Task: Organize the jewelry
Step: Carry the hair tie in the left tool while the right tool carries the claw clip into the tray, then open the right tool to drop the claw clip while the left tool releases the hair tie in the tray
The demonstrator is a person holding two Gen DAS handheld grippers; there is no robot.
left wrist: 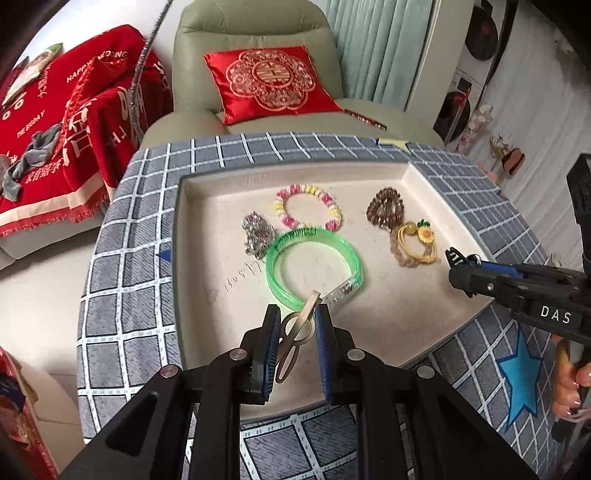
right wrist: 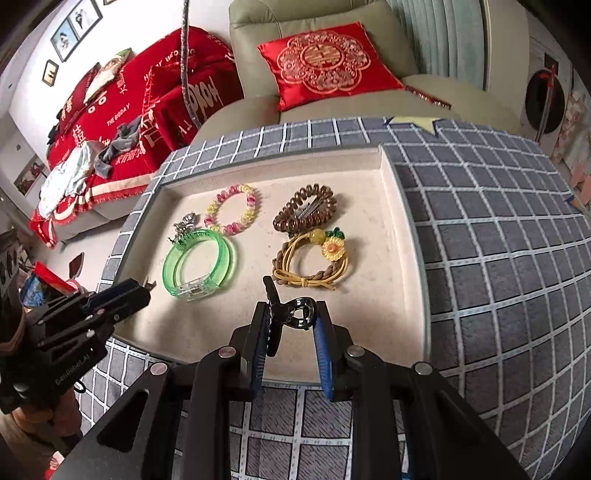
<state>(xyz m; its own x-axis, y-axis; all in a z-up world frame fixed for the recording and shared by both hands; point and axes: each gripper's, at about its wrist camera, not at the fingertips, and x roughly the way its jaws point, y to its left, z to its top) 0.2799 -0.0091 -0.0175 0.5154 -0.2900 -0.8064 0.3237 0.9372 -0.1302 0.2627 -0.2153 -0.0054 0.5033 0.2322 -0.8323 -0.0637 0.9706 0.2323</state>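
Glossy translucent plastic bangle (left wrist: 316,264); matt, felt-like tray (left wrist: 199,236).

A home living room: green armchair (right wrist: 332,55) with red cushion (right wrist: 325,64), framed wall photos (right wrist: 75,27).

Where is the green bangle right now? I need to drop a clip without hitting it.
The green bangle lies flat in the beige tray, left of centre in both views, just ahead of the left gripper, touching the silver brooch and below the pink-and-yellow bead bracelet.
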